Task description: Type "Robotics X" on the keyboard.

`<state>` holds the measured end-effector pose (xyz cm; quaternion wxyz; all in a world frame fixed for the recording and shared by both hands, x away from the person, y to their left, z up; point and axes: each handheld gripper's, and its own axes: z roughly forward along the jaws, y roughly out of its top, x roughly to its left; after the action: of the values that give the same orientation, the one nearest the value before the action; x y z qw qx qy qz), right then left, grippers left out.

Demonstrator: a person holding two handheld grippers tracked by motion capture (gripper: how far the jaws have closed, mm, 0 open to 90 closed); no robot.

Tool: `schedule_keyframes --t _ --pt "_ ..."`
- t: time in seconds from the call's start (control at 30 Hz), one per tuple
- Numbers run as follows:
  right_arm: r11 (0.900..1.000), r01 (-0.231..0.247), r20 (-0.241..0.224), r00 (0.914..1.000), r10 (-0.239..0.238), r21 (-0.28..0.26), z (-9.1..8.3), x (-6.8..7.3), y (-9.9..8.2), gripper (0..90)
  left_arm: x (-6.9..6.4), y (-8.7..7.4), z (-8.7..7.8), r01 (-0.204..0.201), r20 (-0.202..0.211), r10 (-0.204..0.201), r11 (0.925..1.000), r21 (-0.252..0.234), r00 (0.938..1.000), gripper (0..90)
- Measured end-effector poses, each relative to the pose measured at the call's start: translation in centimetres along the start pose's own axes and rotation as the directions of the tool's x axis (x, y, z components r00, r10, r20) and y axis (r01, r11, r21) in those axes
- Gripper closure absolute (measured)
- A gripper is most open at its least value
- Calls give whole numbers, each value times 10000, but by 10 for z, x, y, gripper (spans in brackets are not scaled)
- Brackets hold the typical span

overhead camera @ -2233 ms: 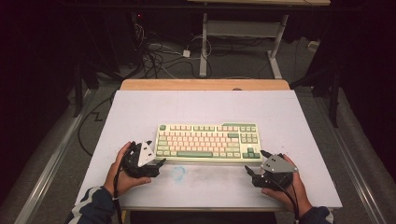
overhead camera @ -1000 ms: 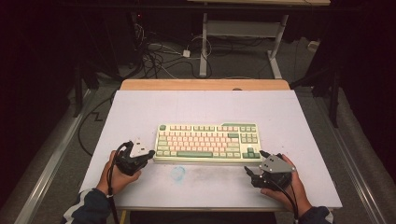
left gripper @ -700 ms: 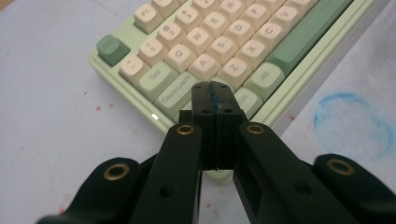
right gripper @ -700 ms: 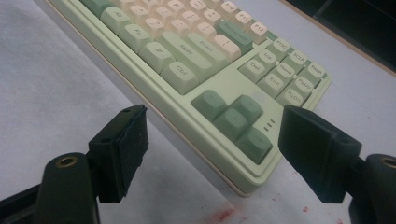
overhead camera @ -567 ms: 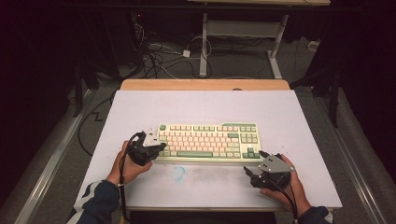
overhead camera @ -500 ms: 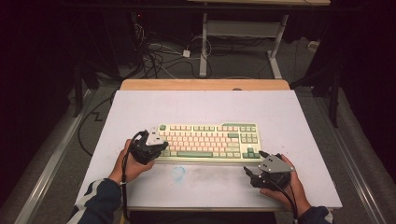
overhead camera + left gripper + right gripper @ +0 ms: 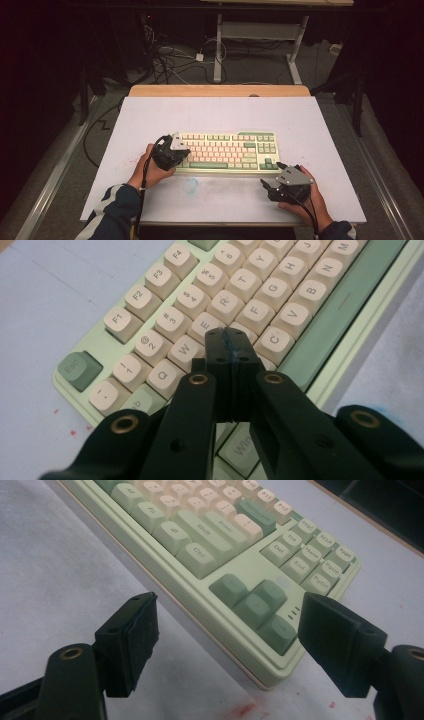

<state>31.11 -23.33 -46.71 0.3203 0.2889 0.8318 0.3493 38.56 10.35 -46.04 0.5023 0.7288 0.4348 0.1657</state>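
Left hand-held gripper (image 7: 230, 340): jaws pressed together with nothing between them, tips poised over the letter keys at the left end of the keyboard (image 7: 227, 151), around the D key. Contact with a key cannot be confirmed.
Right hand-held gripper (image 7: 227, 645): jaws wide apart and empty, low over the surface (image 7: 310, 120) just near of the keyboard's right end, pointing at the arrow keys (image 7: 257, 602).
Keyboard: cream and green, lying flat on the near half of the white surface, long side running left to right, space bar (image 7: 340, 302) toward the person.
Step in hand (judged): pressing a key with the closed left tips, used as a single pointer.
Method advised: keep the jaws together; centre the tips on one keycap; descend straight down; lift clear before travelling sideways, to avoid catching neighbouring keys.
Risk: the joined tips are about as wide as a keycap, so an off-centre press may strike two keys.
Right side: best kept still, clear of the keyboard's edge.
Surface: faint red specks and a bluish smudge (image 7: 191, 185) near of the keyboard.
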Motion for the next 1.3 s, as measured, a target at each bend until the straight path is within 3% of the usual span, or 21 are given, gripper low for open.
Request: schedule_keyframes --t 0.53,0.6,1.0,1.1,1.23,1.3 --pt "10000 59 -44 10000 -58 70 0 0 -1 256 0 0 13 -122 -183 124 9999 110 9998 873" --pt "9999 79 -52 10000 -79 93 1 0 -1 256 -1 -2 15 -197 -206 203 9994 295 9996 873" --pt "9999 93 -54 9999 -93 109 0 0 -1 256 -3 0 10 -448 -219 447 9990 -39 9988 853" --pt "9999 107 -65 9999 -107 107 0 0 -1 256 -3 1 7 -582 -266 575 9979 -268 9980 815" --pt "9999 74 -34 10000 -74 72 -1 -1 -1 256 -2 4 -3 -564 -349 534 9942 -914 9980 654" --pt "10000 55 -8 10000 -55 64 -1 -2 -2 256 -1 2 -8 -771 -329 739 9909 -1100 9967 585"
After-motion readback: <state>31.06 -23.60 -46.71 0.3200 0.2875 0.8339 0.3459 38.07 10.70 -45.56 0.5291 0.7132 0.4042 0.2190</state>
